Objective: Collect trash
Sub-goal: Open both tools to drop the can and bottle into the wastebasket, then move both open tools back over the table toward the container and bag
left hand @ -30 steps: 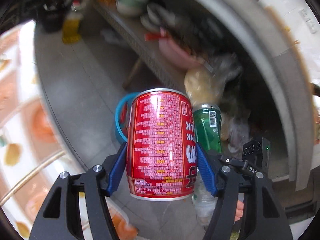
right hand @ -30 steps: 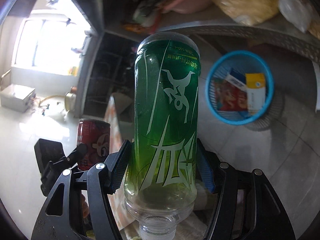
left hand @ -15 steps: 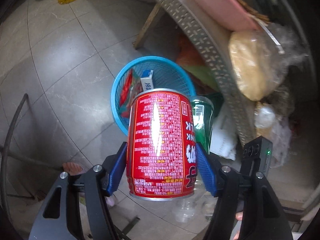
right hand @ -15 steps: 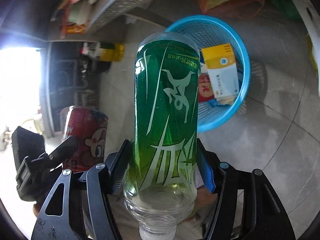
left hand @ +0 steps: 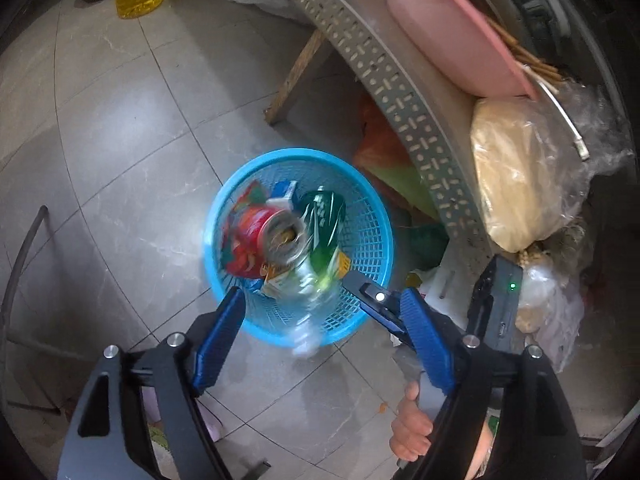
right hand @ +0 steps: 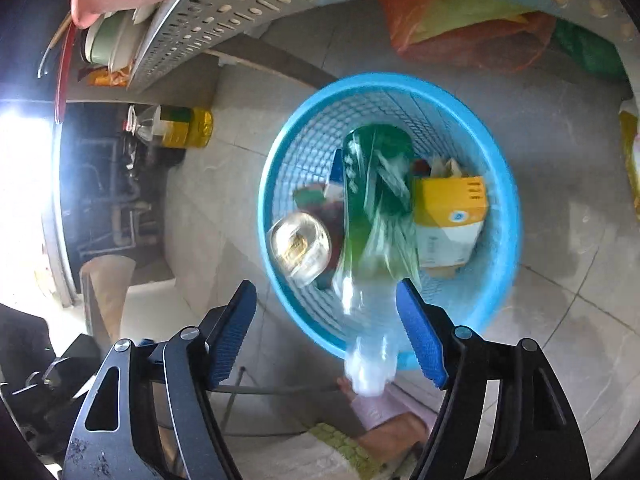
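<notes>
**Can and bottle released over the blue basket**

Left gripper (left hand: 322, 314): jaws have just been opening and are now standing wide with nothing between the blue pads. Half a second ago they were clamping the red drink can; that can (left hand: 264, 240) is now lying blurred inside the blue mesh basket (left hand: 360, 320), silver end facing up.

Right gripper (right hand: 326, 330): jaws likewise have just been opening and are standing wide, no longer pressing on anything. The green plastic bottle (right hand: 376, 208), gripped between them in the earlier frame, is now dropping blurred into the basket, green body inside the rim, clear neck end trailing over the near rim between the parted pads without touching them.

Basket contents also showing: a yellow and white carton (right hand: 450, 216) beside the bottle, a red wrapper (left hand: 236, 256) under the can.

Surroundings: the basket is sitting on grey floor tiles (left hand: 120, 140) beside a perforated grey shelf (left hand: 400, 92). A hand (left hand: 412, 428) is holding the right gripper's handle in the left wrist view.
</notes>
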The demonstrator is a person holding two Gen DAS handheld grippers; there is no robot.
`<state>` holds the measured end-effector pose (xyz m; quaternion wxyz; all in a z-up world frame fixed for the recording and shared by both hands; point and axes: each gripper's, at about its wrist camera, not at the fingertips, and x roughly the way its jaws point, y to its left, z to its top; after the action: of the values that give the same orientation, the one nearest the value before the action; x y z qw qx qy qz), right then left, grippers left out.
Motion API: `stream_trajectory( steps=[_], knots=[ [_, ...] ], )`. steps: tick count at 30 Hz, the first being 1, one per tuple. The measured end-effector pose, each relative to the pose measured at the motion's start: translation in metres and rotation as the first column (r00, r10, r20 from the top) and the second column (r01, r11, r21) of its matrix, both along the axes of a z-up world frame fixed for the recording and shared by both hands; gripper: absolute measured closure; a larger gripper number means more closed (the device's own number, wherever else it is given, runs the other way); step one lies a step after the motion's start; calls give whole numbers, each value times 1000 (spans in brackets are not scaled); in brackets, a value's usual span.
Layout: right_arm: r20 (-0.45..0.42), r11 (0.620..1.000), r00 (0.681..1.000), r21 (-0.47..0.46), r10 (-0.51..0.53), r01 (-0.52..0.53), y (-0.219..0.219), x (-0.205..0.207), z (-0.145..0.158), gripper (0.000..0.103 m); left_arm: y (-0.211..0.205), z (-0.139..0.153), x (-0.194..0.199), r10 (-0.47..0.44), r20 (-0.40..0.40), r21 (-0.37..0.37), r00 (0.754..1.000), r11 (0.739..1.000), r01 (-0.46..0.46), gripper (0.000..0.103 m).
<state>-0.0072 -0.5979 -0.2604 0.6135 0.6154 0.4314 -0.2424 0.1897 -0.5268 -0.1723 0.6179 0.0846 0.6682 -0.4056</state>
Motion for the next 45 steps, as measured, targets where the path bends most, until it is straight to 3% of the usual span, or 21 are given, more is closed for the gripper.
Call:
stream_trajectory(
  steps=[7, 14, 20, 27, 37, 41, 45],
  knots=[
    [-14, 997, 999, -70, 29, -30, 20, -11, 18, 33, 22, 26, -3, -4, -19, -52, 1000, 999, 3, 25],
    [-10, 982, 995, -161, 99, -99, 54, -7, 56, 33, 62, 76, -18, -20, -15, -156, 1000, 988, 17, 24],
    [10, 936, 975, -280, 223, -212, 86, 0, 110, 29, 117, 128, -41, -9, 122, -246, 992, 968, 39, 17],
    [47, 838, 940, -469, 339, -279, 118, 16, 184, 20, 198, 174, -54, 123, 232, -331, 965, 943, -41, 6],
    [38, 662, 863, -658, 504, -358, 175, 46, 257, 8, 296, 195, -70, 225, 349, -318, 910, 942, -111, 6],
    [-20, 592, 835, -696, 550, -407, 202, 61, 273, 8, 334, 200, -70, 294, 403, -324, 867, 932, -165, 6],
    [-47, 545, 815, -720, 578, -429, 226, 72, 284, 8, 375, 207, -67, 380, 424, -365, 822, 902, -228, 6]
  ],
)
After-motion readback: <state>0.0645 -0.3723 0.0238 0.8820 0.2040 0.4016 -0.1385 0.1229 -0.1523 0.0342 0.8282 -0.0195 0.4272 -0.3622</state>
